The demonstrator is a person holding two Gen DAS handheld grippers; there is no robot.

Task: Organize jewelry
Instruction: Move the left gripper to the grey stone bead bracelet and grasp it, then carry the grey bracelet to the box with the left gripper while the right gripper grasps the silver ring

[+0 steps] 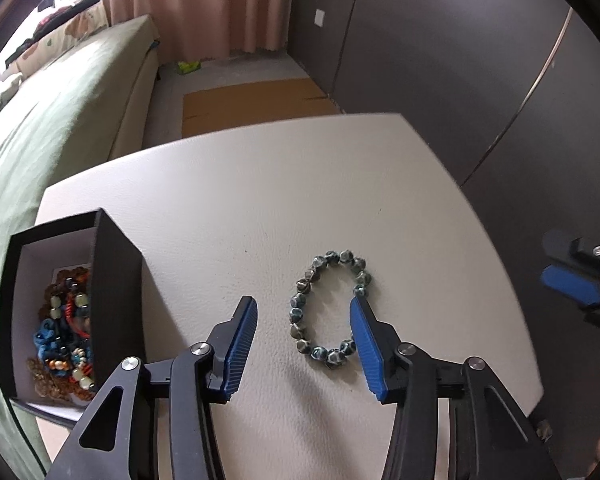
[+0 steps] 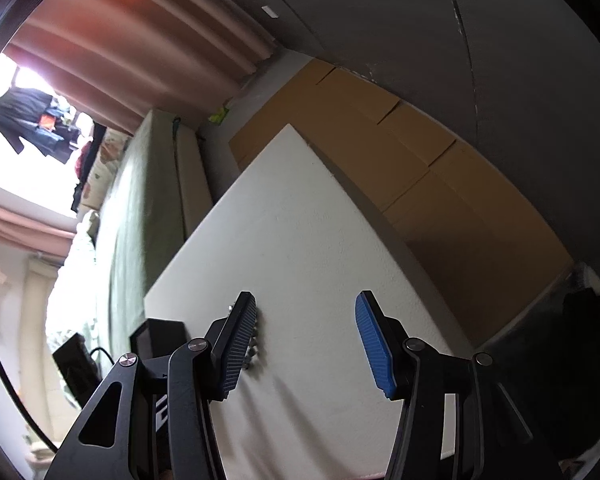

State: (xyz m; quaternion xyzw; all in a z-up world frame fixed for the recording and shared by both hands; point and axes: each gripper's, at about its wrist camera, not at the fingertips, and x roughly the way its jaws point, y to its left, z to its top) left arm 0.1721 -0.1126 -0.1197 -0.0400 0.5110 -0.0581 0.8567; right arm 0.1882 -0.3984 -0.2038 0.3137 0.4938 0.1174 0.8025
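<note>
While the left gripper (image 1: 303,307) hovers with jaws spread (nothing pinched), the bead bracelet (image 1: 327,307) lies flat between them.

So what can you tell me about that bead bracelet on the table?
The bead bracelet is a closed ring of chunky, faceted, dark grey-green beads that look like mottled stone. It lies flat on the white table, to the right of the black box. The left gripper has open fingers astride its left side; whether they touch it I cannot tell.
</note>
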